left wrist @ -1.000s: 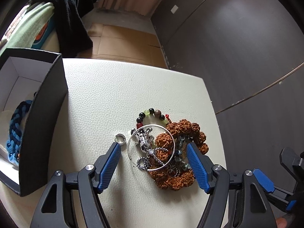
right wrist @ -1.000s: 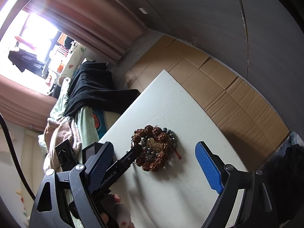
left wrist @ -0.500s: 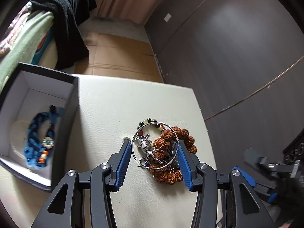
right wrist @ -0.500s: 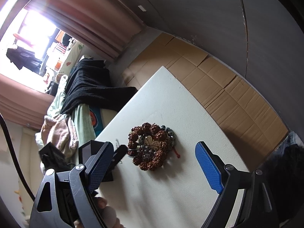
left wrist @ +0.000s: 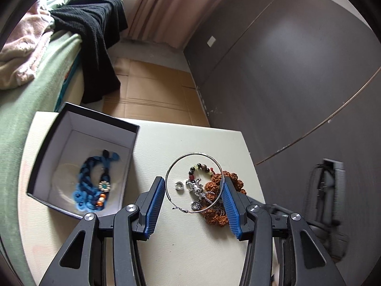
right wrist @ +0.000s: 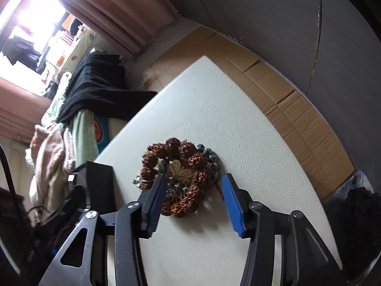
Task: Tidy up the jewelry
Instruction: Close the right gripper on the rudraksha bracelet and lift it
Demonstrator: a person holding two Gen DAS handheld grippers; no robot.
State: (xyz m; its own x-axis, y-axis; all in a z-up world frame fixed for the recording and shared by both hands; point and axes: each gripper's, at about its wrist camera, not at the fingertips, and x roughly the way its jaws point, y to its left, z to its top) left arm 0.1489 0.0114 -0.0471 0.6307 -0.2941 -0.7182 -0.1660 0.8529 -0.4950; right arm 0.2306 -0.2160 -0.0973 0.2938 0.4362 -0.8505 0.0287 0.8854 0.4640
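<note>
now the left gripper (left wrist: 194,196) clamps the silver hoop (left wrist: 194,183) flat across its pads, and the open black box (left wrist: 57,128) lies to its left; the right gripper (right wrist: 193,199), half closed and just narrowing, straddles the brown bead bracelet (right wrist: 181,176) without pressing it.

We see the left gripper (left wrist: 194,200) and right gripper (right wrist: 194,200) alike: black triangular-cutout frames, silver screws at the pivots, ribbed blue pads on the fingers (left wrist: 154,205).

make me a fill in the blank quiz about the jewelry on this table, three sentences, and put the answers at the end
1. The left gripper is clamped on a thin silver ____.
2. The blue braided necklace lies inside the black ____.
3. The right gripper is poised around the pile of ____ beads on the table.

Answers: hoop; box; brown
</note>
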